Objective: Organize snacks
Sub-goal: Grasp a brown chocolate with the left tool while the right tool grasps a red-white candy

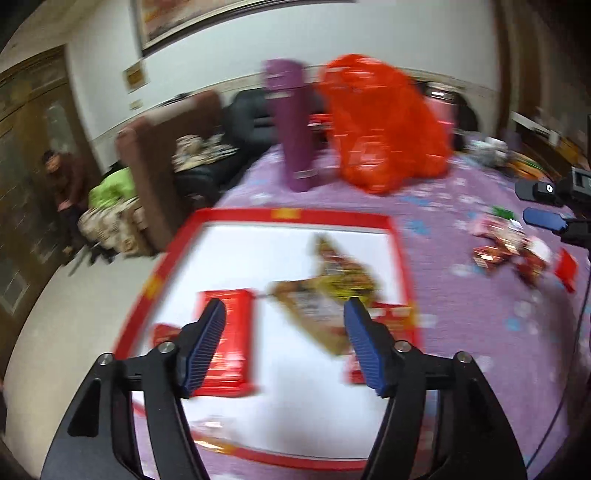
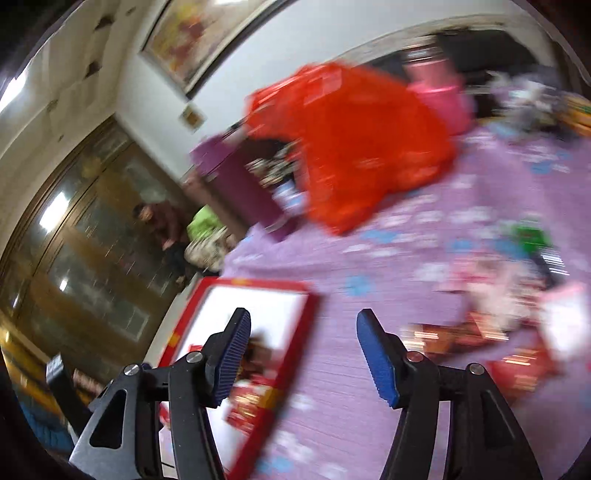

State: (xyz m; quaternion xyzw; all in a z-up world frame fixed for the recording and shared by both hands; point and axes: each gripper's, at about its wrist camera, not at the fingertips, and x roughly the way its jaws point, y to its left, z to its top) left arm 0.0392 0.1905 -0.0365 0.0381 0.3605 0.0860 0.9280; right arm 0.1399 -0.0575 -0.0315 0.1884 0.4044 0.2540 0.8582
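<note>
Nearest the left wrist camera, the left gripper (image 1: 284,317) hangs over a red-rimmed white tray (image 1: 284,215) with its blue fingers (image 1: 210,332) spread wide apart and nothing between them. Under those fingers, inside the tray, a flat red snack packet (image 1: 236,332) lies to the left, a brown and yellow snack bag (image 1: 332,288) lies tilted toward the middle and right, and another red packet (image 1: 391,317) sits against the tray's right rim; motion blur hides their print. Nearest the right wrist camera, the right gripper (image 2: 303,332) is likewise empty, its fingers (image 2: 373,354) held well apart above the purple flowered cloth (image 2: 369,369) that covers the bench, just right of the tray (image 2: 310,299). Farther to the right on the cloth, well apart from the tray, a loose heap of small red and pink snack packets (image 1: 517,254) lies scattered, and the right gripper (image 1: 546,219) shows there in the left view, just beside the heap. Beyond the tray, a purple flask (image 1: 291,129) stands upright on the cloth, with a bulging orange-red plastic bag (image 1: 384,125) just beside it on the right. Behind the bench are a dark sofa (image 1: 243,122) and a framed picture (image 1: 177,22) on the white wall.
</note>
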